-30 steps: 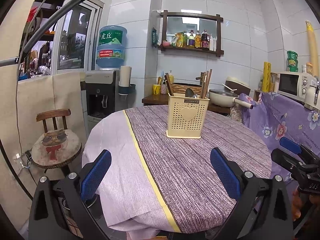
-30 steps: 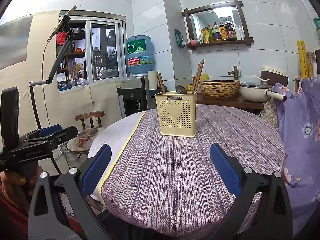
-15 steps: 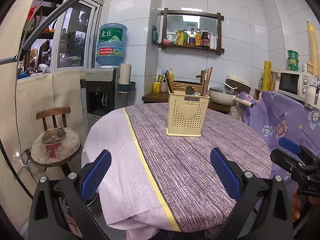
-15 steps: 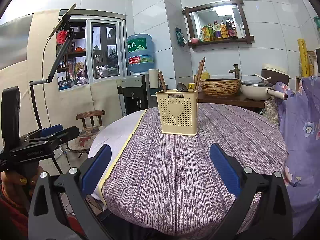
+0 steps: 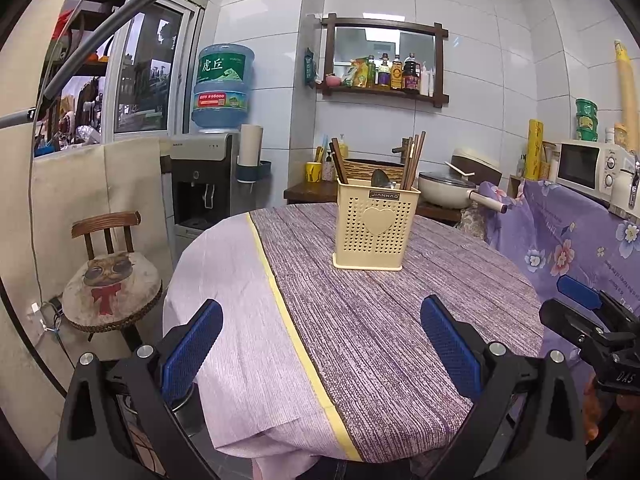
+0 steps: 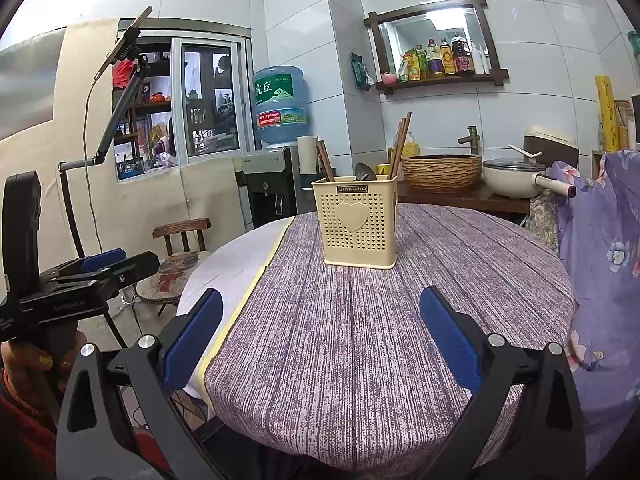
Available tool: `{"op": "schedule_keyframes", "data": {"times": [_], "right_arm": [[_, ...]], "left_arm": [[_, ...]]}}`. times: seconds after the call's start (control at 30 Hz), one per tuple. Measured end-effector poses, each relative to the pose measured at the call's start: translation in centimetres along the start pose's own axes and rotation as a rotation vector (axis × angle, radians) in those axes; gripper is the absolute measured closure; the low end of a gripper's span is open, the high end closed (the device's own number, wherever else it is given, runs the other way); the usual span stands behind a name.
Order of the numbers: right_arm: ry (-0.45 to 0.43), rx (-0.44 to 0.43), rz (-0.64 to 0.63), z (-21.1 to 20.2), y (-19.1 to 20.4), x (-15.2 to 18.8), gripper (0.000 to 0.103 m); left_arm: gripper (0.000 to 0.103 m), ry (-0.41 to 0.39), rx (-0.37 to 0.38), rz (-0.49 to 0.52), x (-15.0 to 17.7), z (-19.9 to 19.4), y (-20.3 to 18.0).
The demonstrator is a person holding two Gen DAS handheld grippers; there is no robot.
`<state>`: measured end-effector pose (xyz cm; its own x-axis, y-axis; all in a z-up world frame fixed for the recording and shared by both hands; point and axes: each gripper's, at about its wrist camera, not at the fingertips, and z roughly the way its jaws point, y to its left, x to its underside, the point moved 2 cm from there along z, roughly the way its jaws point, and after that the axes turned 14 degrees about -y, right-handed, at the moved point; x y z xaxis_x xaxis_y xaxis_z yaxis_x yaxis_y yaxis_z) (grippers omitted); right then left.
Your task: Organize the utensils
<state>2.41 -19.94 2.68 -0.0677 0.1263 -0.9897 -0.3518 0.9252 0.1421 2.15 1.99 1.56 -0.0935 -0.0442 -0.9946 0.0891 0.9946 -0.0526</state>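
cream utensil holder [image 5: 374,228], purple streaked tablecloth [image 5: 392,320]

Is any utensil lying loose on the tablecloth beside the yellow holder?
No: in the right wrist view the tablecloth around the holder is bare, and the chopsticks and spoon stand inside it.

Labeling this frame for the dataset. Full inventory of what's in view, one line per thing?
utensil holder: 1, cream, perforated, heart on front, upright mid-table
chopsticks: several, brown, standing in the holder
spoon: 1, metal, in the holder
table: 1, round, purple striped cloth with lilac part and yellow strip
chair: 1, wooden, cat cushion, left of table
water dispenser: 1, grey, blue bottle on top
wall shelf: 1, dark wood, bottles on it
pan: 1, cream, lidded, back counter
microwave: 1, white, far right
left gripper: blue pads, open, empty
right gripper: blue pads, open, empty
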Motion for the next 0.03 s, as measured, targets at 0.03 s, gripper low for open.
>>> {"op": "schedule_keyframes", "data": {"times": [0.03], "right_arm": [[0.001,-0.001,0.001,0.03,0.02,-0.02,0.006]], "left_arm": [[0.005,0.001,-0.001,0.001,0.02,0.05,-0.05]]}}
